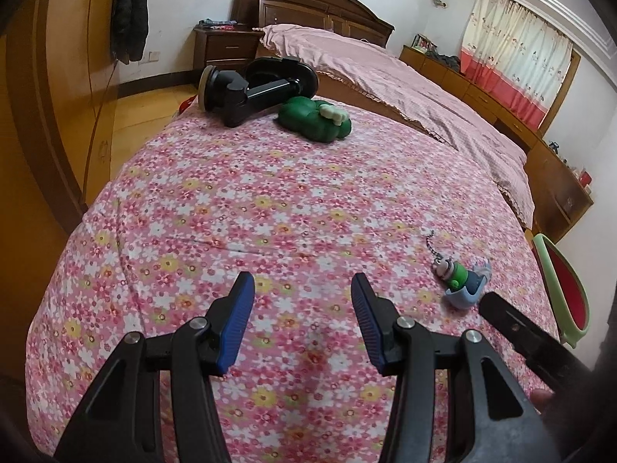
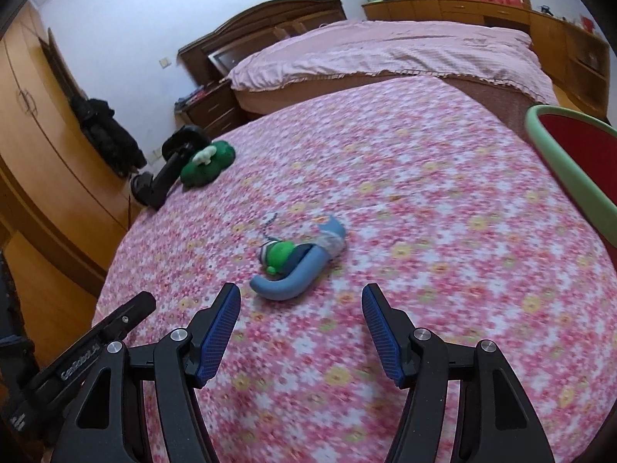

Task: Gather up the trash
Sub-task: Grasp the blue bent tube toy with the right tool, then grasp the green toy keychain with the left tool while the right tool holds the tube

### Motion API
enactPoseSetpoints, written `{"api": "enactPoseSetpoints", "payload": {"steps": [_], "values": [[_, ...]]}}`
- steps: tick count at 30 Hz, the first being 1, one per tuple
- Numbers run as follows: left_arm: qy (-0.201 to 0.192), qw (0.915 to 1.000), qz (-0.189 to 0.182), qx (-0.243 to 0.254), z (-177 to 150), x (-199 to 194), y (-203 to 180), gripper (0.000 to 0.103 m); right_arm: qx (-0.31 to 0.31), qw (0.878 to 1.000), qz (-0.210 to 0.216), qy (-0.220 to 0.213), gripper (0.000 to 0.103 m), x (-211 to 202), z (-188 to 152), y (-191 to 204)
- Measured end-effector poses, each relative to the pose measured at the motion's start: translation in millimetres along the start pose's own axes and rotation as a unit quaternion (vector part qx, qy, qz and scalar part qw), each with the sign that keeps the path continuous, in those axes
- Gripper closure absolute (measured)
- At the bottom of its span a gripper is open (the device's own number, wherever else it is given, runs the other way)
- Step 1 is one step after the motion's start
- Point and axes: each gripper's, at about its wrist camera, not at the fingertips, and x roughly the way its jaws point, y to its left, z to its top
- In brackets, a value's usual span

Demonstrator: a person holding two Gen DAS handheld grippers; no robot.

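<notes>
Both grippers, left (image 1: 302,289) and right (image 2: 300,303), gape empty over floral bedspread (image 2: 424,193); blue-green keychain toy (image 2: 297,264) lies ahead; bin (image 2: 570,162) at right edge.

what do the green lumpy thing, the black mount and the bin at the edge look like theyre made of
Green lumpy toy: probably soft foam or rubber, matte, with rounded puffy lobes.
Black mount: hard plastic, glossy, with sharp highlights on its arm; the pale disc at its end looks rubbery.
Bin: likely smooth moulded plastic, with a green rim and a red inside.
</notes>
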Motion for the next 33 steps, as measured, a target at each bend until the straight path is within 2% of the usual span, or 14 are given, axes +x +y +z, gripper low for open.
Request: {"api": "enactPoseSetpoints", "payload": {"steps": [9, 13, 14, 16, 19, 26, 33], "values": [[0.003, 1.0, -0.006, -0.006, -1, 2, 6, 0.051, -0.005, 0.999, -0.032, 0.004, 0.036, 25, 4, 12], [0.006, 0.9999, -0.007, -0.007, -1, 4, 6, 0.051, -0.008, 0.999, -0.033, 0.003, 0.037, 28, 5, 13], [0.007, 0.9999, -0.008, -0.006, -1, 5, 5, 0.051, -0.009, 0.999, -0.034, 0.003, 0.039, 27, 5, 13], [0.008, 0.9999, -0.008, -0.004, -1, 6, 5, 0.051, -0.012, 0.999, -0.045, 0.004, 0.055, 26, 4, 12], [0.007, 0.9999, -0.009, -0.002, -2, 5, 2, 0.051, -0.006, 0.999, -0.042, 0.009, 0.066, 21, 4, 2], [0.007, 0.9998, -0.015, 0.008, -4, 3, -8, 0.051, 0.016, 0.999, -0.027, 0.008, 0.066, 6, 0, -21], [0.011, 0.9991, -0.03, 0.028, -6, 1, -24, 0.051, 0.033, 0.999, -0.032, -0.006, 0.066, -14, -3, -47]]}}
